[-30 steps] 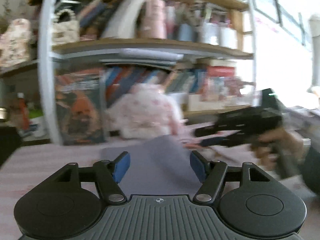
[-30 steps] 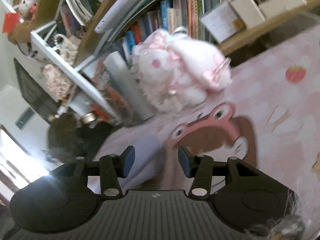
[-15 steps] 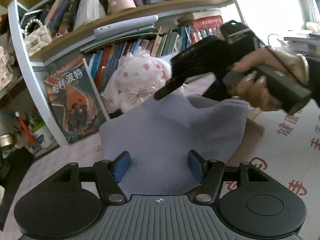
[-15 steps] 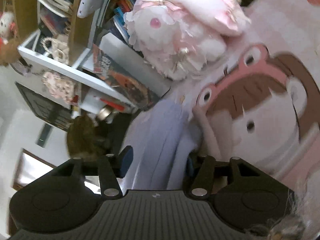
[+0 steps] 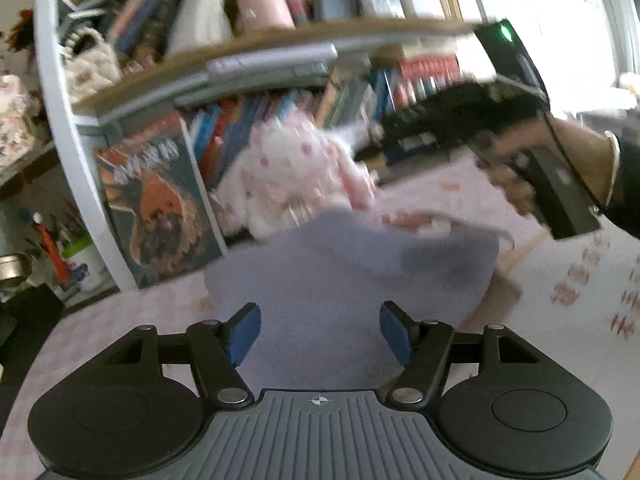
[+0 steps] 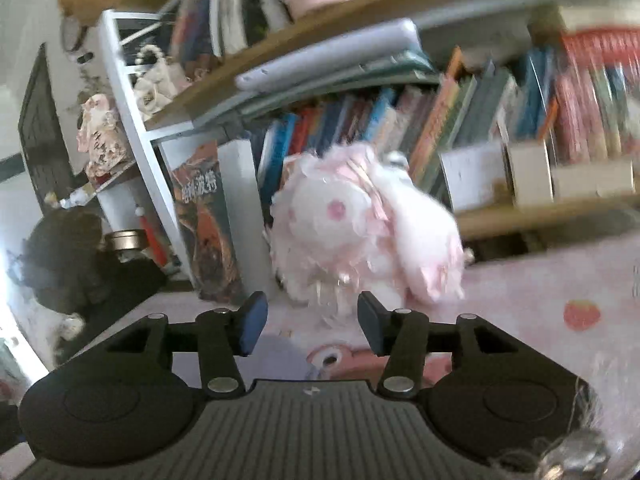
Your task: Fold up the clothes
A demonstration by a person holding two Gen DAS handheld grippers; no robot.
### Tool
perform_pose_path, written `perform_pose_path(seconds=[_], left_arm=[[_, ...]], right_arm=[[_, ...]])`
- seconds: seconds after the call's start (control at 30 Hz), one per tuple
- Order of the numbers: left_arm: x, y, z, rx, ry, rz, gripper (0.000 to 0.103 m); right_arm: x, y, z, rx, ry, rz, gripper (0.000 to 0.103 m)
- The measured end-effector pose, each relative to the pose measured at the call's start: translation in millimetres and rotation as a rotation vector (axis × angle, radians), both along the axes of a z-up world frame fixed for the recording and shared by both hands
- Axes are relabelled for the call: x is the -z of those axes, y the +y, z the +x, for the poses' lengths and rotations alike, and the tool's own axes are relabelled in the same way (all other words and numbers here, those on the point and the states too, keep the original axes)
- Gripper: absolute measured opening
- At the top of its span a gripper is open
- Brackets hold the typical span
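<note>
Left wrist view: our left gripper (image 5: 320, 330) stands with its blue pads wide apart and nothing clamped between them. The soft lavender-grey cloth garment (image 5: 344, 288) lies directly ahead of the claw and runs under the gap, flat on the pink patterned table cover (image 5: 568, 288). Half a second ago its far edge was hoisted up under the right gripper (image 5: 452, 128); now that edge is down, rumpled, and the black right tool hangs above and to the right of our claw, clear of the fabric. That reads to us as a release.

Right wrist view: pads parted here too, empty. Half a second back lavender cloth filled the gap; now only a sliver shows just below the left pad, beside a pink frog-face print (image 6: 340, 354). Ahead of the claw sits the fluffy white-and-pink plush toy (image 6: 360, 232). Whether this fold holds, the blur won't let us say.
</note>
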State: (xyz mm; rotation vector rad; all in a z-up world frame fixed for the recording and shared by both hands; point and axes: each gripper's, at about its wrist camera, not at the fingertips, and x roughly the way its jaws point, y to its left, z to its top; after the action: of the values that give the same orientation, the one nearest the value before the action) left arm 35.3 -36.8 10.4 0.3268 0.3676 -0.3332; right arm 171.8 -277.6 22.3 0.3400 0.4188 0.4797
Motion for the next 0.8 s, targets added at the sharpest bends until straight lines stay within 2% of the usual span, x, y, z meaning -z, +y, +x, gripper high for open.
perform_pose_path(seconds=[0.1,0.2,0.23,0.37,0.43,0.47,0.53,0.6,0.63,0.67,0.7,0.73,0.8], left_arm=[[-11,14,-3,0.000,-0.022,-0.089,0.067],[-16,22,-1,0.003,-0.017,-0.155,0.067],[-17,22,1,0.005,-0.014,-0.161,0.067],[-13,12,5,0.032,-0.010,-0.145,0.067],[-8,9,9,0.052,0.010,-0.145,0.067],[-5,7,11,0.053,0.022,-0.139,0.067],[3,6,17,0.036,0.053,-0.123,0.067],[11,13,20,0.032,0.084,-0.170,0.067],[14,16,22,0.038,0.098,-0.203,0.067],[16,16,22,0.034,0.094,-0.192,0.067],[17,15,22,0.030,0.090,-0.181,0.067],[18,14,21,0.025,0.086,-0.169,0.067],[20,12,21,0.016,0.078,-0.146,0.067]], right_arm=[[1,5,-11,-0.117,0.089,0.017,0.053],[4,16,-27,-0.252,0.174,0.024,0.054],[6,21,-32,-0.288,0.201,0.023,0.054],[24,38,-31,-0.282,0.273,-0.008,0.056],[33,39,-29,-0.275,0.303,0.007,0.039],[34,36,-30,-0.285,0.304,0.046,0.022],[30,24,-36,-0.300,0.256,0.152,0.018],[25,10,-44,-0.299,0.187,0.267,0.017],[28,9,-46,-0.255,0.176,0.224,0.017],[32,10,-47,-0.210,0.173,0.170,0.017],[39,15,-44,-0.169,0.204,0.084,0.017],[51,18,-40,-0.156,0.246,0.051,0.017],[64,13,-38,-0.166,0.254,0.112,0.017]])
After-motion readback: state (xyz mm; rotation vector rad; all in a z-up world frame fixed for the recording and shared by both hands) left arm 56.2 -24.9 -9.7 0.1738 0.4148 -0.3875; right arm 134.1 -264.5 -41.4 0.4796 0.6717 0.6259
